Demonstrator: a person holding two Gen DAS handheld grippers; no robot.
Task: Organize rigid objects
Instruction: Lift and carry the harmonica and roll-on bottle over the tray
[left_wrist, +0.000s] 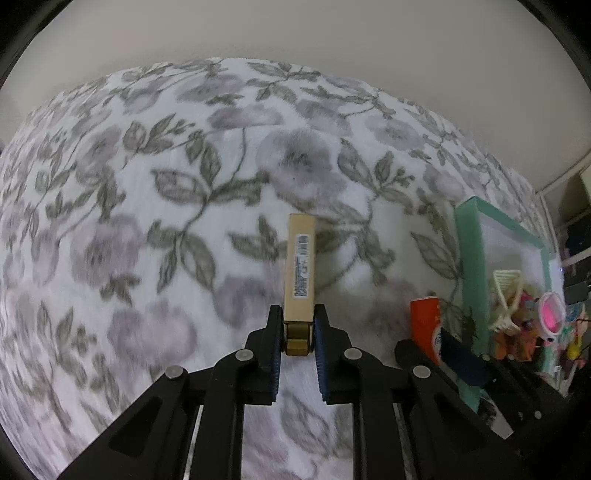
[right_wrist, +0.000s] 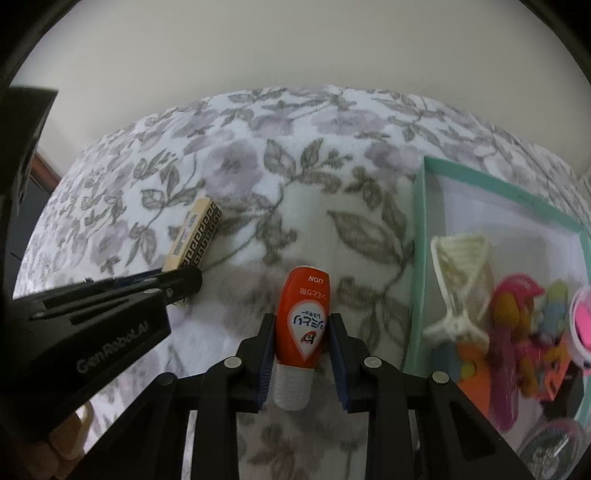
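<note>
Right gripper (right_wrist: 300, 334) jaws clamp an orange tube (right_wrist: 303, 317) marked "LION"; left gripper (left_wrist: 298, 332) jaws pinch a beige barcoded box (left_wrist: 300, 269); "GenRobot.AI" shows on the left gripper.

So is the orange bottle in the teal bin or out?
Out: the orange bottle is pinched in the right gripper over the blanket, left of the teal bin.

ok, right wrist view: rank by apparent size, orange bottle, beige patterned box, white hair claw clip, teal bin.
1. teal bin, largest, partly cut off at the frame edge
2. orange bottle, but nearest the camera, in the right gripper
3. white hair claw clip and beige patterned box: similar, box partly hidden; unranked
</note>
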